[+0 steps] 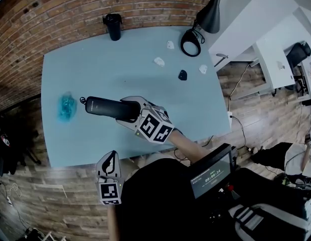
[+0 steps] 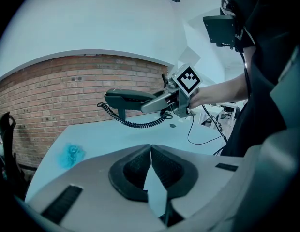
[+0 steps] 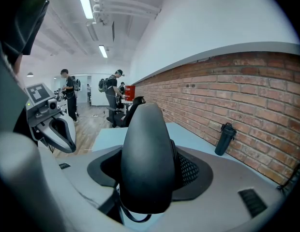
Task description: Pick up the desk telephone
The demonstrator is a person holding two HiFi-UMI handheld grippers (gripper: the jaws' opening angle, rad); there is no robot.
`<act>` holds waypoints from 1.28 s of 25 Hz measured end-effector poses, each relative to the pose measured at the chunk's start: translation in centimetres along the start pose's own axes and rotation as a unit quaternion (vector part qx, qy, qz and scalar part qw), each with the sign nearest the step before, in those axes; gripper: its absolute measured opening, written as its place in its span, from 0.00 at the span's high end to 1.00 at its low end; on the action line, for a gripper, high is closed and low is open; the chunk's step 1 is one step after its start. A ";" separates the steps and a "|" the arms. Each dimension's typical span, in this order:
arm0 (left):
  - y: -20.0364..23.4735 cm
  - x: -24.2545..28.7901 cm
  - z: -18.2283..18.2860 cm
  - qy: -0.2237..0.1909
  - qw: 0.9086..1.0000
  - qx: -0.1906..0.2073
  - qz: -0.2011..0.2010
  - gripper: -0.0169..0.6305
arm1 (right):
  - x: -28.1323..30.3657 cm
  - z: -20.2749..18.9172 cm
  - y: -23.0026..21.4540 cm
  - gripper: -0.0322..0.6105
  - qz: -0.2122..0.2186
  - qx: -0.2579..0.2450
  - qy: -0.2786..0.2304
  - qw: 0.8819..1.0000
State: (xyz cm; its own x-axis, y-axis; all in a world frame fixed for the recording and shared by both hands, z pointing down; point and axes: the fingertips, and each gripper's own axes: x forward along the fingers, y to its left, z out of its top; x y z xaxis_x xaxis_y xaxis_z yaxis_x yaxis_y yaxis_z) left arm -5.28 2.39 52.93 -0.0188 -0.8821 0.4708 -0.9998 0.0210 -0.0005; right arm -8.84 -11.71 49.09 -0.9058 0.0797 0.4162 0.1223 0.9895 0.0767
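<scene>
The right gripper [image 1: 129,112] is squeezing the black desk telephone [image 1: 104,107] and holding it in the air above the blue table [image 1: 120,59]. The left gripper [image 1: 110,160] is hanging by the table's near edge, pinched closed on nothing.

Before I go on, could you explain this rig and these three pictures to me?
No robot: a person holds a two-jaw gripper in each hand. One picture looks down from the person's head onto a blue table; the other two come from cameras on the grippers. The right gripper is clamped on a black telephone, held above the table, its coiled cord dangling. The left gripper is shut and empty. On the table: a black bottle, a blue crumpled thing, small white pieces.
</scene>
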 end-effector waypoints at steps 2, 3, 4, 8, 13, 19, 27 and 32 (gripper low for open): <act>0.6 -0.2 1.0 -0.008 1.000 0.009 -0.004 0.93 | -0.2 0.7 -0.2 0.52 -0.009 0.002 -0.001 1.000; 1.1 -0.3 1.6 -0.013 1.000 0.012 -0.006 0.93 | -0.1 1.1 -0.3 0.52 -0.014 0.003 -0.001 1.000; 1.7 -0.4 2.0 -0.018 1.000 0.014 -0.007 0.93 | 0.1 1.4 -0.4 0.52 -0.019 0.005 -0.001 1.000; 4.0 -0.7 4.0 -0.039 0.998 0.037 -0.017 0.93 | 1.0 2.4 -0.1 0.52 -0.037 0.013 0.005 0.999; 6.9 -0.1 6.9 -0.071 0.995 0.060 -0.021 0.93 | 0.7 3.6 0.2 0.52 -0.063 0.012 0.010 0.998; 9.1 1.1 8.9 -0.103 0.991 0.080 -0.035 0.93 | 0.4 4.7 0.0 0.52 -0.094 0.001 0.007 0.996; 9.8 1.9 12.2 -0.148 0.984 0.084 -0.054 0.93 | -2.1 6.7 -0.3 0.52 -0.140 0.001 -0.012 0.990; 9.5 2.4 13.4 -0.166 0.978 0.101 -0.070 0.93 | -3.6 7.2 -0.3 0.52 -0.164 0.010 -0.023 0.986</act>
State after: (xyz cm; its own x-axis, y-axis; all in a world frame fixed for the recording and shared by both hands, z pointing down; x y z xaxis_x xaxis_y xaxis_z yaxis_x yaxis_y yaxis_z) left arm -15.00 -5.78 42.24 0.1508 -0.9746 0.1654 -0.9734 -0.1756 -0.1474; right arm -8.59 -11.46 41.04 -0.9129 -0.2406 0.3297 -0.1881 0.9649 0.1831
